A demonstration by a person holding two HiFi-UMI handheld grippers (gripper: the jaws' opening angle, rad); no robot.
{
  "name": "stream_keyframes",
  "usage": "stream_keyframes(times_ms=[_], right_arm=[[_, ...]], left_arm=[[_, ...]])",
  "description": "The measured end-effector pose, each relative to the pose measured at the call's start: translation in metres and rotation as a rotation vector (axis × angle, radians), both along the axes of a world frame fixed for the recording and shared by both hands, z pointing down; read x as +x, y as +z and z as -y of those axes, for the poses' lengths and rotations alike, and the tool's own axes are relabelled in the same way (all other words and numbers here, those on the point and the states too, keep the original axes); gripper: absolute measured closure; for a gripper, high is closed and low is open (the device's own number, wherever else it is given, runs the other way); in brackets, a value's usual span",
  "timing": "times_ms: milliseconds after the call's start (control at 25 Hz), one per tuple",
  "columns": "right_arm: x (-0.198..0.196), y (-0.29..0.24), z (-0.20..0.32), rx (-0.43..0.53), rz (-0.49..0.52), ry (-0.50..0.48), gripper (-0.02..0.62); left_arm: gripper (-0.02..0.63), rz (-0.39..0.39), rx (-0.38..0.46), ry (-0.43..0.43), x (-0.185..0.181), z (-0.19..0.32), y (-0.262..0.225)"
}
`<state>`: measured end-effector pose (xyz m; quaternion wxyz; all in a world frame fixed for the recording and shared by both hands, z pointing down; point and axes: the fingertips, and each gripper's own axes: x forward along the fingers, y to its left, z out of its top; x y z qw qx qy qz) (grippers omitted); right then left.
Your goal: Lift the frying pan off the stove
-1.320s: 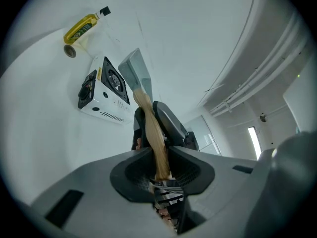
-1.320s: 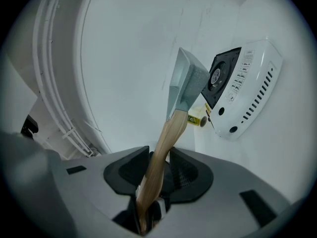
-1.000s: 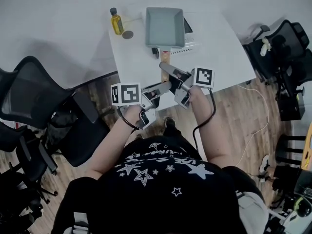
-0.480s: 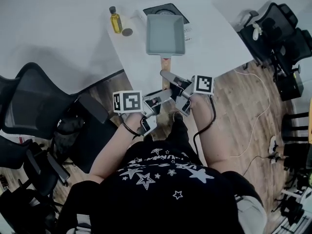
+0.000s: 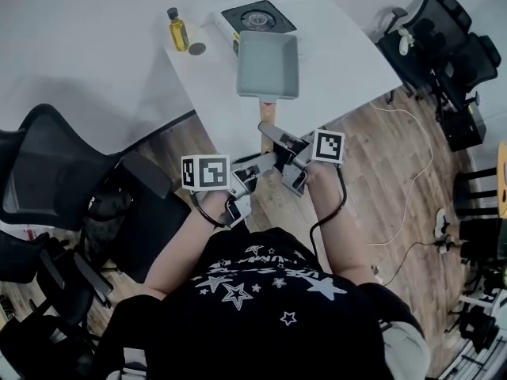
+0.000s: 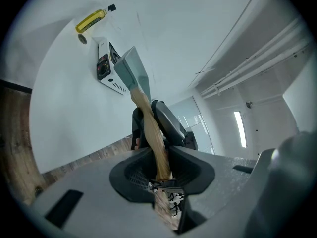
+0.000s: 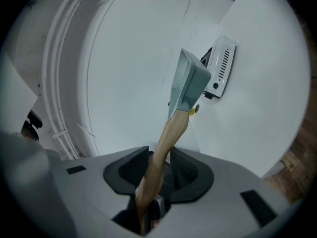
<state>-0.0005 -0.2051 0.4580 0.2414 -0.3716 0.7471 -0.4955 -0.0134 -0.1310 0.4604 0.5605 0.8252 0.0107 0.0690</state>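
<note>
Pan (image 5: 268, 64) upper centre, seemingly clear of stove (image 5: 255, 18), above counter (image 5: 341, 62). Wooden handle (image 5: 267, 121) clamped by left claw (image 5: 255, 163) and right claw (image 5: 279, 139). Best: grips firm, pan level, straight lift, no twisting.

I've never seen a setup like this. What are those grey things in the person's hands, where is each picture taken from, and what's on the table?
A person holds a two-jaw clamp, a gripper, in each hand. One picture comes from a camera on the person's head, looking down; the two round ones come from cameras riding on the grippers. The left gripper and right gripper are both shut on the wooden handle of a square grey frying pan, held up off the small stove. The white table also carries an oil bottle with a small round object beside it.
</note>
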Motion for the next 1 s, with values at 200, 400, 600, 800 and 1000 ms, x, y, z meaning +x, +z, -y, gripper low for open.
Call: stream_keyframes(times_ms=[200, 400, 600, 800, 1000], right_arm=[[0.003, -0.002, -0.024, 0.007, 0.012, -0.018, 0.46], [0.001, -0.003, -0.06, 0.001, 0.02, -0.037, 0.457], [-0.003, 0.003, -0.099, -0.018, 0.019, -0.051, 0.456], [-0.003, 0.001, -0.135, -0.012, 0.006, -0.056, 0.454], [-0.009, -0.007, -0.172, -0.007, 0.023, -0.058, 0.453]], left_arm=[[0.5, 0.018, -0.004, -0.014, 0.004, -0.024, -0.002], [0.5, 0.033, -0.028, -0.024, 0.003, -0.061, -0.003], [0.499, 0.035, -0.045, -0.034, 0.001, -0.099, 0.0], [0.497, 0.038, -0.033, -0.033, 0.0, -0.135, -0.002], [0.497, 0.029, -0.022, -0.043, -0.005, -0.171, -0.009]])
